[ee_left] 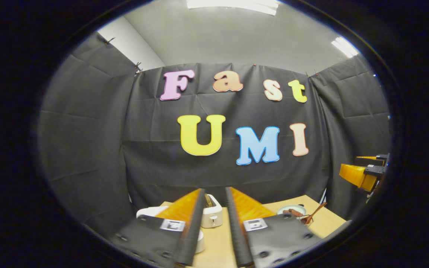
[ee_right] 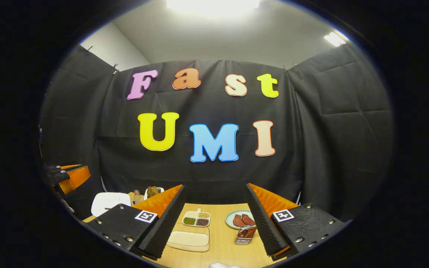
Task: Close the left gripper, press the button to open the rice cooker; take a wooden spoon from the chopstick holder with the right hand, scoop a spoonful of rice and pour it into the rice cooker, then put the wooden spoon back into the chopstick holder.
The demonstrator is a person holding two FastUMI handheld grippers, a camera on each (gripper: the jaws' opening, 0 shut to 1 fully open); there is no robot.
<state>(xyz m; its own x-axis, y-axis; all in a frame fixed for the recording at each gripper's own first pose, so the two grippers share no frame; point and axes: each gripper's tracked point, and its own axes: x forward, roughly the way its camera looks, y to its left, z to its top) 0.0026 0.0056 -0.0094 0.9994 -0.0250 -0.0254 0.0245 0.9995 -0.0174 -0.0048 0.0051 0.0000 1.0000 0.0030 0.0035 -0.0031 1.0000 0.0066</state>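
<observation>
Between the fingers of your left gripper a white toaster stood on the worktop, just ahead of the tips. Those fingers were nearly together, with only a narrow gap left between them and nothing held. Behind the left-hand finger, a white rounded body, which I took for the rice cooker, peeked out above and below it; whether its lid was up I could not tell. Beyond the right-hand finger a pale plate lay with reddish pieces on it, and just beside it the wooden spoon leaned out of a small holder that was mostly hidden. Your right gripper hung far off to the right of those fingers, well above the worktop.

Ahead of your right gripper the fingers were spread wide, holding nothing. Between them, on the worktop, lay a flat cream box nearest the fingers, and past it a small divided dish with green, tan and dark grains. Close by the right-hand finger sat the plate with red pieces, and nearer still a small wire holder. Beyond the left-hand finger showed the rice cooker, white, and your left gripper hung higher, further left.
</observation>
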